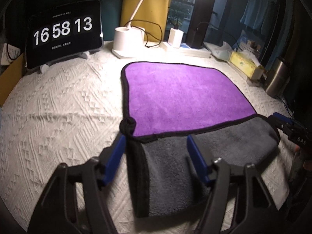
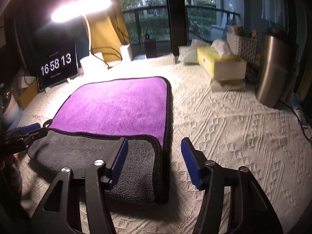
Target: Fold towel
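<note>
Your left tool [image 1: 155, 146] and right tool [image 2: 155, 152], both spread, straddle the towel [image 1: 181, 95], near edge apparently folded over, grey side up.

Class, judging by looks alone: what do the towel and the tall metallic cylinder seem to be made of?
Towel: plush microfibre or terry, apparently; fuzzy matte nap, purple one face, grey the other, black stitched edging. Cylinder: probably brushed stainless steel; dull silvery sheen with soft vertical reflections.
</note>
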A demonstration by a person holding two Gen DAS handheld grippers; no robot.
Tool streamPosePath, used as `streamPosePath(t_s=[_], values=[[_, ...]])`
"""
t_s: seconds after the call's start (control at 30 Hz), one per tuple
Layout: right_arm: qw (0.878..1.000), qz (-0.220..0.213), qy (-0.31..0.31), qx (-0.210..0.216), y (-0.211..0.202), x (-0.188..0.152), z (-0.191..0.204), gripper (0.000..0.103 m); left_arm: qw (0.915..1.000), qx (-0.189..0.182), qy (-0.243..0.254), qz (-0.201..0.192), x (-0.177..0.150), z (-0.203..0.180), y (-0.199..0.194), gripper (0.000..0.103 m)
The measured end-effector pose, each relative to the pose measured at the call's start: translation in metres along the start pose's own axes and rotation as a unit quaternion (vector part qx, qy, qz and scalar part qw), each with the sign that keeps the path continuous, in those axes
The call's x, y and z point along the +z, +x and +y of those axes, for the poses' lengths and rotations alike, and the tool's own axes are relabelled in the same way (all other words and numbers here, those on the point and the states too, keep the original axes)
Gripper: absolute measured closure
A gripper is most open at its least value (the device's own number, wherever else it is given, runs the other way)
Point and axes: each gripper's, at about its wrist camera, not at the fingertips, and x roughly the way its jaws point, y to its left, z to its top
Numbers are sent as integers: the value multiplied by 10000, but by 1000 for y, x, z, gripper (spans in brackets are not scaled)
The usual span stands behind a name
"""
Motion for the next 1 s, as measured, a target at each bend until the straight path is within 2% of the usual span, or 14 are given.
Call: streamPosePath(t_s=[0.1,0.17,0.23,0.3,0.37,0.43,0.5,0.53,0.67,1.0], values=[[9999,138,-36,0,6,-3,0,50,9999,75,88,21,-1,-3,0,44],[9997,249,-77,19,11,-4,1,50,9997,166,162,18,-1,-5,0,50],[9993,359,-134,39,15,-5,2,55,9994,270,203,35,-1,-7,1,56],[9988,455,-187,63,19,-5,3,59,9992,325,209,46,-2,-6,1,65],[9983,533,-231,81,22,-5,6,65,9992,316,224,5,-2,-6,-1,79],[9980,555,-278,91,23,-5,7,82,9987,426,242,-108,-2,-6,-5,92],[9981,522,-333,59,21,-5,9,94,9985,444,251,-194,-2,-6,-9,94],[9981,490,-368,45,20,-5,10,96,9984,458,257,-225,-2,-6,-10,96],[9983,268,-519,1,12,-4,15,98,9973,517,325,-399,-2,-10,-17,98],[9973,-251,-679,-96,-16,3,23,98,9977,314,281,-539,0,-13,-28,99]])
